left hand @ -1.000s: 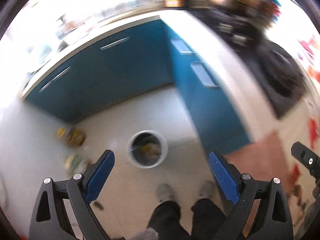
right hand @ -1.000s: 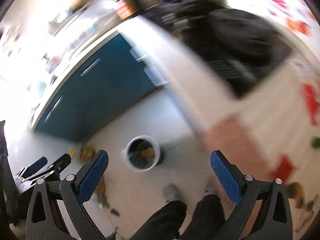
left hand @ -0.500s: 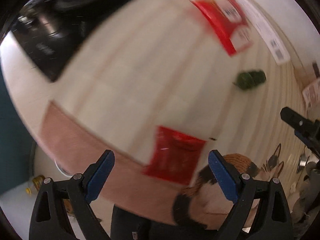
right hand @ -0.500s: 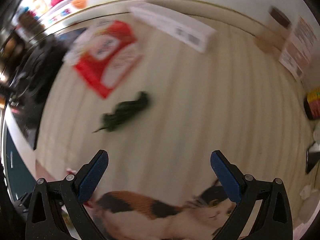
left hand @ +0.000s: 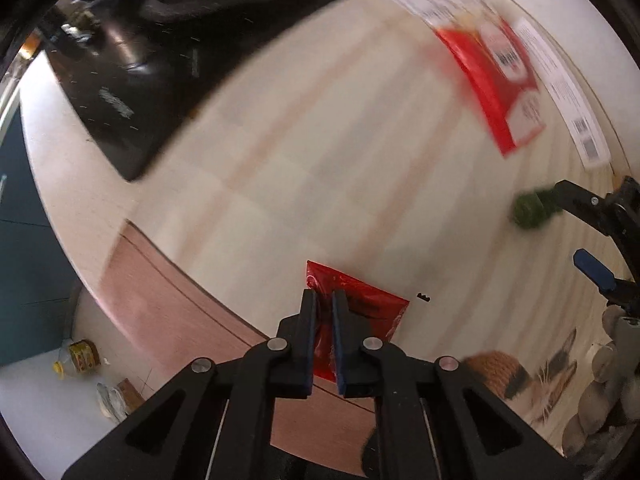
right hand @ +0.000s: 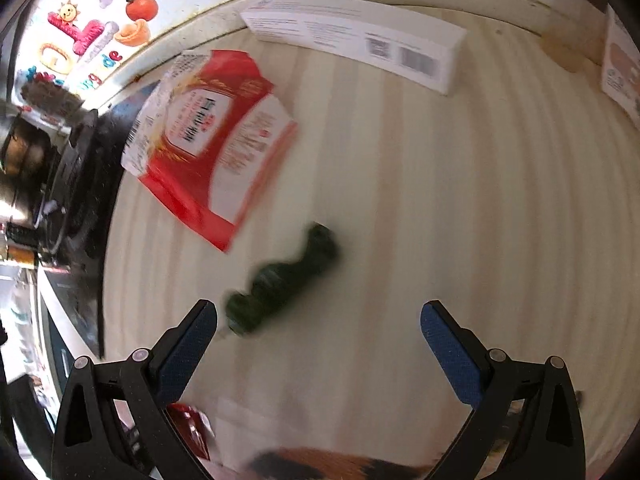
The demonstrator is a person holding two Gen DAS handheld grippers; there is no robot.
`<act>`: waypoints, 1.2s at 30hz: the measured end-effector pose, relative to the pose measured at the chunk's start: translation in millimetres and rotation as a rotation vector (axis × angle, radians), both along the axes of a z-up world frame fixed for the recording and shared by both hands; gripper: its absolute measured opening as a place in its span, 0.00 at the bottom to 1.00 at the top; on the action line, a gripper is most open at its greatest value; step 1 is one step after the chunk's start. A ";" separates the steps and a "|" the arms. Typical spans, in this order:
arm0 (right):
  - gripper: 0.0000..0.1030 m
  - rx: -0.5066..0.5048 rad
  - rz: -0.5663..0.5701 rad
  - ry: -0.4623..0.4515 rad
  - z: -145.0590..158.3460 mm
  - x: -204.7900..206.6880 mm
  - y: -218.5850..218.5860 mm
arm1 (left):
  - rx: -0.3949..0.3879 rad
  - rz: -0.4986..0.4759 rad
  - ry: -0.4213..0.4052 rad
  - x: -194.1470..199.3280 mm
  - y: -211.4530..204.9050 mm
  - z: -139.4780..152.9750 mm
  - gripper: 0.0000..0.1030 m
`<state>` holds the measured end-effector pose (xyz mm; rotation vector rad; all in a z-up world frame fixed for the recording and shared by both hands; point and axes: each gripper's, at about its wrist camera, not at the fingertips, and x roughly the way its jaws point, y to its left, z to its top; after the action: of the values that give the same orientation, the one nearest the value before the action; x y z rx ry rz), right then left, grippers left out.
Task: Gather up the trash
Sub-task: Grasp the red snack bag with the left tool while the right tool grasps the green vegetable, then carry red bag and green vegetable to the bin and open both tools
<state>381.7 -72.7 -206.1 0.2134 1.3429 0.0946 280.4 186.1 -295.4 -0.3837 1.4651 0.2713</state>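
Observation:
My left gripper [left hand: 324, 300] is shut on a small red wrapper [left hand: 360, 312] at the front edge of the pale wooden counter [left hand: 300, 168]. The same wrapper shows in the right wrist view [right hand: 190, 426] at the lower left. My right gripper [right hand: 318, 322] is open and empty, just above the counter, with a crumpled dark green wrapper [right hand: 286, 280] near its left finger. That green wrapper also shows in the left wrist view [left hand: 530, 210], beside the right gripper [left hand: 596, 240].
A large red and white packet [right hand: 212, 140] and a long white box [right hand: 356, 40] lie at the back of the counter. A black stove top [left hand: 140, 60] is at the left. A calico cat [left hand: 516, 376] lies at the counter's front. Trash [left hand: 80, 360] lies on the floor below.
Both grippers swung up from the floor and bin to the counter. My left gripper went from open to shut on the red wrapper. My right gripper moved closer to the green wrapper.

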 end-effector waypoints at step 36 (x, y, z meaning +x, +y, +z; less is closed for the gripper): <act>0.21 0.065 0.872 0.086 -84.1 -287.6 419.0 | -0.011 0.752 -0.026 -352.3 323.1 -53.5 0.04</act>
<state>94.1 346.3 -290.2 -0.3315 1.4383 0.8676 -71.9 509.2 -348.9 -0.9387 1.2454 0.8519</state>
